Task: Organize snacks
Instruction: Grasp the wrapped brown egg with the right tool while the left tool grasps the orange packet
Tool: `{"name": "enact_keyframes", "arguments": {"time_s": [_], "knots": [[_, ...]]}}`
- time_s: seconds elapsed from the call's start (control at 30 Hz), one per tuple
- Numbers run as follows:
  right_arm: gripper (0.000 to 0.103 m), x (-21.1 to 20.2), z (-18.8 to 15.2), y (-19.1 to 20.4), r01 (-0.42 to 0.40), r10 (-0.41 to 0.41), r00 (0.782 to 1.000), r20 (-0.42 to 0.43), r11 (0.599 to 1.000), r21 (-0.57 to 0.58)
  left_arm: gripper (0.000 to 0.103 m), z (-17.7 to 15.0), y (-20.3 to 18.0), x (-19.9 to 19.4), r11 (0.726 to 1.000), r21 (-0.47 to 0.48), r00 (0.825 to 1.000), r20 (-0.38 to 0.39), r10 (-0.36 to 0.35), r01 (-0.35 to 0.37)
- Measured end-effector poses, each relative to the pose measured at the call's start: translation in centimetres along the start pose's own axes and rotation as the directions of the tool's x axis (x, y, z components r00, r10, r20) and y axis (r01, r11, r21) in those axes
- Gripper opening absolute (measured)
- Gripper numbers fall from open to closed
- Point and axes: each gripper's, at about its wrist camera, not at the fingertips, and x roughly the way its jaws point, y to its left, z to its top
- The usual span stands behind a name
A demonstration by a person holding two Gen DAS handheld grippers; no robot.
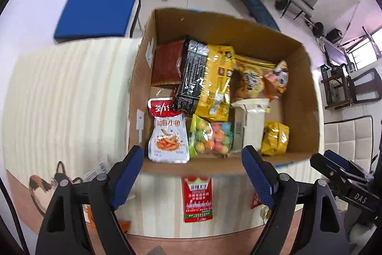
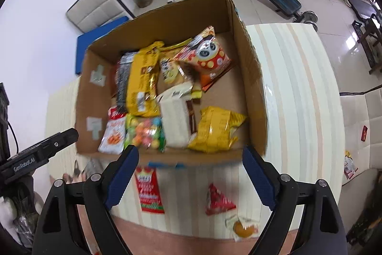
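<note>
Two grippers hang above the near edge of an open brown cardboard box (image 1: 262, 40), both pointing steeply down. The left gripper (image 1: 193, 173), with dark blue ribbed pads (image 1: 129, 176) on black arms, stands with its jaws spread wide and nothing between them. The right gripper (image 2: 191, 171) is built the same and is likewise wide apart and empty.

Just under the left gripper, inside the box against its near wall, lie a white pouch with a red top and a picture of orange fried fish (image 1: 167, 133) and, touching it, a clear bag of coloured candy balls (image 1: 211, 135). Beside these are a white wrapped block (image 2: 175, 118) and a crinkled yellow foil packet (image 2: 214, 128). Farther in, a long yellow and black packet (image 1: 207, 78) lies over a dark red packet (image 1: 167, 61), and a red and orange packet with a panda face (image 2: 210, 56) leans near the far corner.

Outside the box, on the cream striped tablecloth (image 1: 71, 87), lie a flat red sachet (image 1: 197, 200), a red triangular packet (image 2: 218, 201) and a small clear wrapper with something orange inside (image 2: 242, 228).
</note>
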Motion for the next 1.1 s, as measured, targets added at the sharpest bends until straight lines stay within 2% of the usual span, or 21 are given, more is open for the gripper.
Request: {"name": "enact_keyframes", "arguments": {"time_s": [0.13,0.2,0.33,0.43,0.63,0.7,0.77,0.83,0.9,0.97,1.1], "knots": [[0.091,-0.1,-3.3,-0.1,-0.016,0.015,0.999,-0.036,1.000,-0.012,0.084,-3.4,-1.4,-1.5,0.998,0.034,0.996,0.068,0.051,-0.054],[0.091,0.6,-4.9,-0.7,-0.017,0.016,0.998,-0.066,1.000,-0.006,0.084,-5.2,-1.9,-1.2,0.997,0.040,0.996,0.069,0.061,-0.063],[0.091,2.5,-8.4,-3.1,0.021,-0.016,0.993,-0.117,0.999,0.046,0.084,-8.3,-1.9,2.5,0.999,0.012,0.998,-0.040,0.052,-0.051],[0.091,4.5,-10.8,-5.6,0.060,-0.043,0.984,-0.172,0.993,0.099,0.084,-10.9,-1.7,6.0,0.999,-0.007,0.989,-0.137,0.048,-0.050],[0.090,8.4,-14.3,-9.2,0.102,-0.054,0.964,-0.261,0.980,0.171,0.084,-14.7,-1.6,9.8,0.997,-0.008,0.969,-0.236,0.073,-0.077],[0.086,9.4,-15.3,-9.7,0.107,-0.055,0.959,-0.278,0.979,0.176,0.084,-15.6,-1.6,10.5,0.997,-0.005,0.964,-0.255,0.079,-0.083],[0.074,10.2,-15.6,-9.7,0.115,-0.064,0.954,-0.292,0.980,0.163,0.084,-16.1,-1.7,10.9,0.996,-0.002,0.960,-0.267,0.086,-0.090],[0.067,10.8,-16.2,-9.4,0.159,-0.115,0.948,-0.298,0.979,0.128,0.084,-16.6,-1.7,11.1,0.995,0.002,0.958,-0.272,0.094,-0.097],[0.054,10.7,-16.4,-9.0,0.203,-0.173,0.948,-0.268,0.975,0.088,0.084,-16.9,-1.7,11.1,0.995,0.005,0.957,-0.273,0.099,-0.102],[0.046,10.7,-16.7,-8.6,0.213,-0.191,0.948,-0.254,0.975,0.063,0.084,-17.4,-1.5,11.1,0.994,0.003,0.957,-0.270,0.104,-0.107],[0.046,11.0,-17.8,-6.9,0.180,-0.163,0.948,-0.272,0.983,0.039,0.084,-18.8,0.5,10.2,0.993,-0.046,0.958,-0.271,0.094,-0.111]]}}
